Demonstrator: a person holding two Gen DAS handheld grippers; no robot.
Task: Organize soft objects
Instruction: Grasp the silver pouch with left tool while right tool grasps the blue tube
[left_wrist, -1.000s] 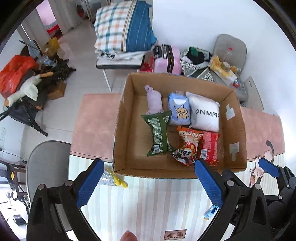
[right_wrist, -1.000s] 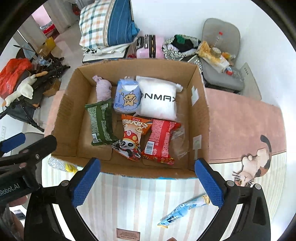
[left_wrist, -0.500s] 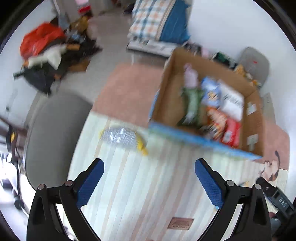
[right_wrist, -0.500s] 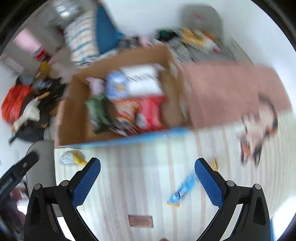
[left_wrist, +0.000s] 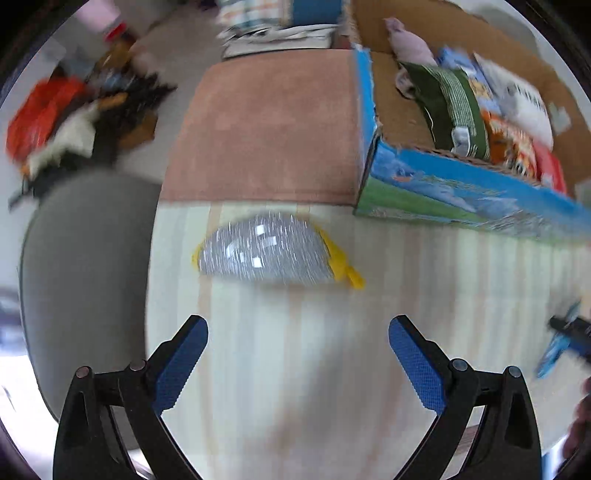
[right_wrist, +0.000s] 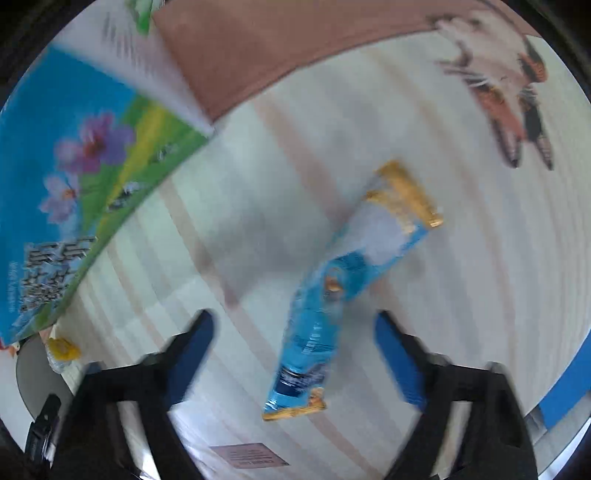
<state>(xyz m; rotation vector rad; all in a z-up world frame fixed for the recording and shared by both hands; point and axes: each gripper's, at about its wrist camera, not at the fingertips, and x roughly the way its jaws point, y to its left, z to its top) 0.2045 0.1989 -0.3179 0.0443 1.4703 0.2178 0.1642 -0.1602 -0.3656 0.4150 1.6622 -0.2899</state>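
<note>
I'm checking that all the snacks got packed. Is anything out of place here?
Yes. Two packets lie on the striped tablecloth outside the cardboard box: a silver and yellow packet ahead of the open left claw, and a blue packet lying partly between the open right claw's fingers.

Motion blur smeared the silver packet (left_wrist: 264, 254) near the striped mat's far edge and the print on the blue snack wrapper (right_wrist: 343, 280). The cardboard box (left_wrist: 476, 199) ran off the frame's right edge, its packets indistinct. The right gripper's fingers (right_wrist: 192, 347) were blurred; floor clutter (left_wrist: 74, 110) was unreadable.
</note>
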